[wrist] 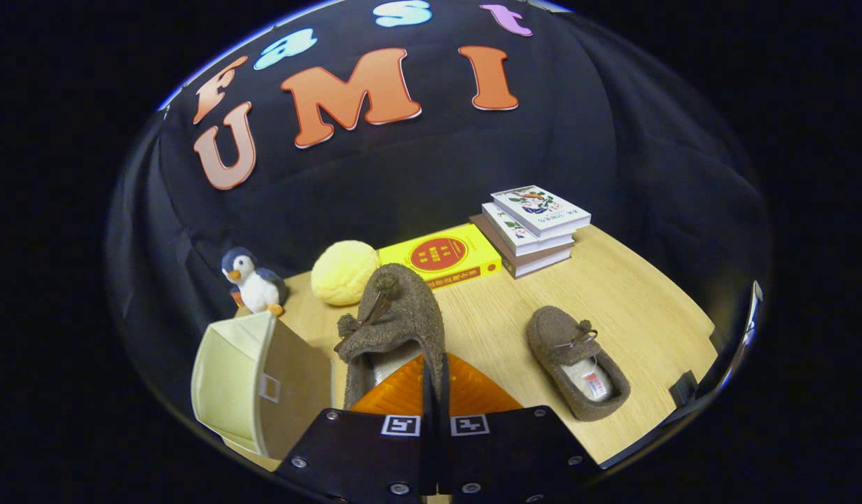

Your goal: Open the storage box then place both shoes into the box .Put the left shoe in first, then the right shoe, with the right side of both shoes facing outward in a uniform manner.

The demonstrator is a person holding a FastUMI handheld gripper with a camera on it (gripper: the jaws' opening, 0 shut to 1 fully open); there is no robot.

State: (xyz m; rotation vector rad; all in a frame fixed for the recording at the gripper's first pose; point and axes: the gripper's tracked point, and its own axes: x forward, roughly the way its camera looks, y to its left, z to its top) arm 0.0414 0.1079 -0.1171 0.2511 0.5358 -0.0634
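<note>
Pale wooden bench under black cloth walls. Nearest, gripper pinched on wall of brown slipper — lifted, toe pointing away. Just left of fingers, cream storage box at bench's near-left edge, open. Right — second slipper lying flat. Along far edge: penguin toy, yellow plush ball, yellow book, stacked books.
</note>
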